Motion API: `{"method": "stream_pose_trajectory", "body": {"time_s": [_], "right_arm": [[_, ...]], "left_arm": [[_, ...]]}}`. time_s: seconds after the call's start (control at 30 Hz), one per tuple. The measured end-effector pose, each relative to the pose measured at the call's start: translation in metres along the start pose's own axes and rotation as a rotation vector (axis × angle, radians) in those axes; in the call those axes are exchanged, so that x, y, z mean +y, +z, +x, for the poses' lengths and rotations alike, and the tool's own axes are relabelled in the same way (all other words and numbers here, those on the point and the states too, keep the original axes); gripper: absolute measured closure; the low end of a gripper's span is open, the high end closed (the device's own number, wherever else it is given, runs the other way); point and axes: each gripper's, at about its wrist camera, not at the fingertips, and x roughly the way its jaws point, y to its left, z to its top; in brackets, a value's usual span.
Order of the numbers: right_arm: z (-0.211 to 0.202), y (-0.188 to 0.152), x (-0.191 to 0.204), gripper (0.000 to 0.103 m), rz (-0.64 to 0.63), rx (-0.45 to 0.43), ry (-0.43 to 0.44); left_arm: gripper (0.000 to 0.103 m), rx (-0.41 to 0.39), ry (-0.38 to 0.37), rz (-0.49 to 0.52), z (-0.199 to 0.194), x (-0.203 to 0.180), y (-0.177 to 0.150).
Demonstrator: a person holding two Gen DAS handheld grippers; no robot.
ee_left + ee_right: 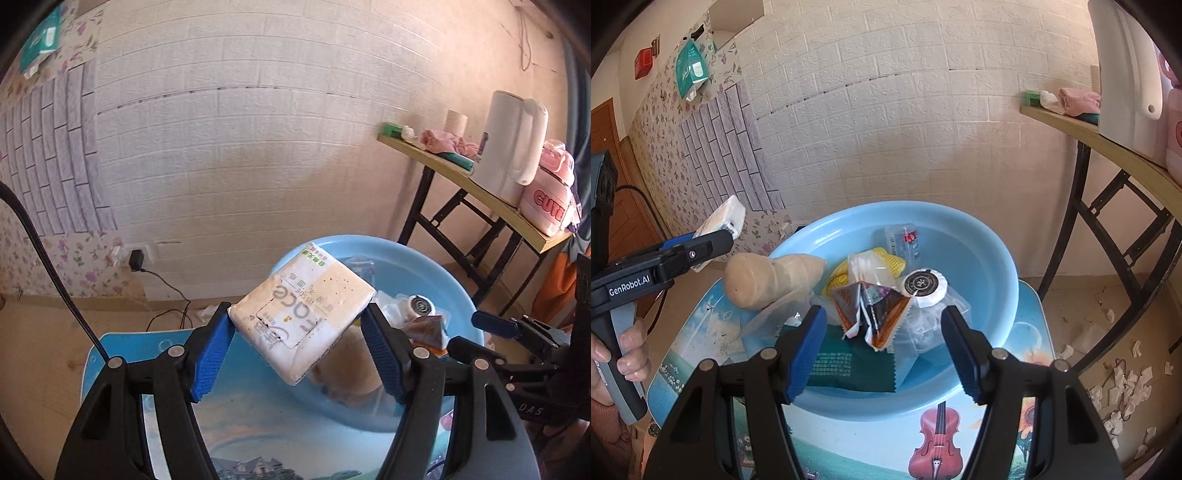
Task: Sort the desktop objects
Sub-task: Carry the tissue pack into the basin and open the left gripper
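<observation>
My left gripper [299, 332] is shut on a white tissue pack [301, 314] and holds it tilted in the air above the light blue basin [399, 258]. The pack also shows at the left of the right wrist view [722, 218]. My right gripper [882, 350] is open and empty, just above the near side of the basin [1001, 258]. Below it lie a brown triangular snack packet [871, 306], a dark green packet [846, 365], a round white soap [925, 286], a beige wrapped roll [768, 278], a yellow mesh item [849, 269] and a clear cup [903, 240].
The basin stands on a small table with a printed picture top [934, 443]. A wooden folding table [491, 199] at the right carries a white kettle [509, 147], a pink box and cloths. Paper scraps litter the floor [1123, 384] at the right. A brick-pattern wall is behind.
</observation>
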Motion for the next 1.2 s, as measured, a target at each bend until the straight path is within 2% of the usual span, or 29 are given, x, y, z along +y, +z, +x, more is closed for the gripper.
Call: {"method": "stream_pose_trajectory", "body": {"time_s": [0.1,0.2,0.37,0.47,0.57,0.7,1.07,1.2], "right_arm": [[-0.002,0.004,-0.006,0.039,0.01,-0.012,-0.002],[-0.003,0.008,-0.013,0.039,0.021,-0.011,-0.012],[-0.003,0.013,-0.02,0.039,0.033,-0.005,-0.019],[-0.001,0.013,-0.022,0.039,0.039,0.005,-0.018],[-0.002,0.012,-0.023,0.039,0.048,0.001,-0.012],[-0.004,0.012,-0.02,0.039,0.045,0.005,-0.011],[-0.017,0.008,-0.006,0.039,0.028,0.003,-0.009],[-0.021,0.006,0.0,0.039,0.021,0.005,-0.007]], "left_arm": [[0.033,-0.004,-0.024,0.042,0.005,-0.023,0.009],[0.032,0.01,-0.014,0.077,0.01,-0.04,0.014],[0.016,0.01,0.006,0.099,0.011,-0.054,0.017],[0.011,0.006,0.019,0.111,0.007,-0.058,0.016],[0.007,0.003,0.068,0.121,0.005,-0.061,0.015],[0.007,0.017,0.078,0.093,0.0,-0.057,0.015],[0.002,0.0,0.181,-0.003,-0.022,-0.032,0.009],[0.0,0.017,0.174,-0.026,-0.029,-0.025,0.003]]}}
